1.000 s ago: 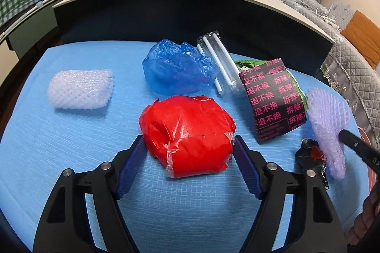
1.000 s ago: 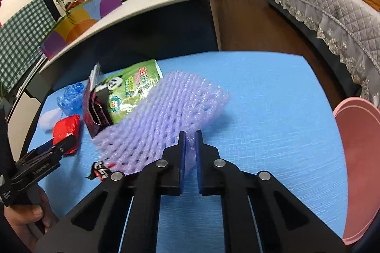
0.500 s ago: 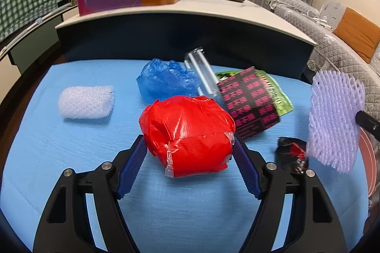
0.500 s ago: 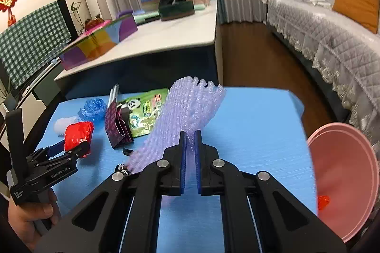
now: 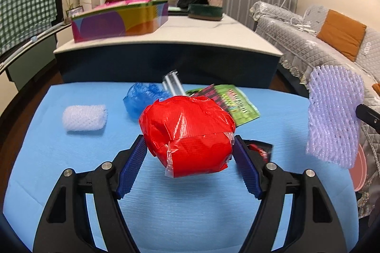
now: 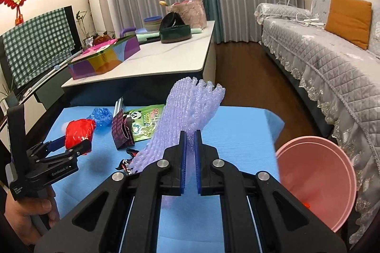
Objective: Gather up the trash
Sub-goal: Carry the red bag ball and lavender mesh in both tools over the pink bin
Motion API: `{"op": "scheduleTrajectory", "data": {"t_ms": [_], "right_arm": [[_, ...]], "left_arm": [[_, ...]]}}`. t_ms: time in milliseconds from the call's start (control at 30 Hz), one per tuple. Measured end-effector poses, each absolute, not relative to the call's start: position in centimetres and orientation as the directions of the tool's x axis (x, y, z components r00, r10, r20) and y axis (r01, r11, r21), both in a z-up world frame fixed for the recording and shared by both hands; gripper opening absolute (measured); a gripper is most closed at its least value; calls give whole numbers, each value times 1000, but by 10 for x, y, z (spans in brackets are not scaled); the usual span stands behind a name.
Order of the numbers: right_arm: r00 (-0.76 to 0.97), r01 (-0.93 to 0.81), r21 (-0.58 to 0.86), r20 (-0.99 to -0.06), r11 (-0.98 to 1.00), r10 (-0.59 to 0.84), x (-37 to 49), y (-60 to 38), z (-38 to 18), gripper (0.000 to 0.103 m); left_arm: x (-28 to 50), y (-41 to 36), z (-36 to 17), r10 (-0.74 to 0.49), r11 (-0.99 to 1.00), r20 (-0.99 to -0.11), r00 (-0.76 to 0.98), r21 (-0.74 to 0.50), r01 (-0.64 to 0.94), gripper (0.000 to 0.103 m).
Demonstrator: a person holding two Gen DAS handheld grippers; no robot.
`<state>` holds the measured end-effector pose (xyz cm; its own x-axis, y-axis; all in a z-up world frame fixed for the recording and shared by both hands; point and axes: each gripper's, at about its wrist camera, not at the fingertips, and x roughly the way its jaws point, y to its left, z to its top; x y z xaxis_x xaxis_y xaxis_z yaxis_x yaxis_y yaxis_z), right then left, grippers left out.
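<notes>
— While both tools hang above it, what is the biggest thing down there?

— That is the counter (image 5: 59, 181) under its blue cover. Next comes the pink bin (image 6: 315, 181), which stands just off the counter's right edge with something small and red inside.

— And what are the tools carrying?

— On the left tool (image 5: 190, 158), the blue pads press on either side of a red plastic bundle (image 5: 187, 134), so the jaws stand wide but clamped on it. The bundle hangs clear of the cover. In the right wrist view a hand (image 6: 26, 212) grips that tool's handle.

— What about the right one?

— With its pads nearly pressed together, the right tool (image 6: 189, 158) pinches a purple foam net (image 6: 187, 108), which rises from the pads and droops to the left, off the counter.

— What trash lies on the cover?

— Toward the far edge sits a green snack wrapper (image 5: 239, 105), with a dark pink-lettered packet (image 6: 121, 132) lying partly on it. Just left of those is a crumpled blue bag (image 5: 144, 98), and clear tubes (image 5: 173, 84) lie between the bag and the packet. Well apart to the left is a white foam net (image 5: 84, 117).

— Anything smaller?

— A small black and red wrapper (image 6: 127, 162) lies near the counter's middle, below the packet.
</notes>
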<state>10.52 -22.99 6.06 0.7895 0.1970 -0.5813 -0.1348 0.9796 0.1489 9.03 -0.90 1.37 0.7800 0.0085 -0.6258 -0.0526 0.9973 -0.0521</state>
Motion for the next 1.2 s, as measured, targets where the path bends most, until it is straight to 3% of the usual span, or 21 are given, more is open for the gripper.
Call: {"op": "scheduleTrajectory", "data": {"t_ms": [467, 1200], "right_arm": [[832, -58, 134, -541, 989, 122, 72, -278, 79, 7], [863, 72, 68, -504, 995, -28, 49, -337, 97, 7]], "left_arm": [[73, -46, 37, -65, 998, -560, 826, -46, 47, 71], [73, -88, 42, -152, 988, -534, 831, -52, 148, 71]]}}
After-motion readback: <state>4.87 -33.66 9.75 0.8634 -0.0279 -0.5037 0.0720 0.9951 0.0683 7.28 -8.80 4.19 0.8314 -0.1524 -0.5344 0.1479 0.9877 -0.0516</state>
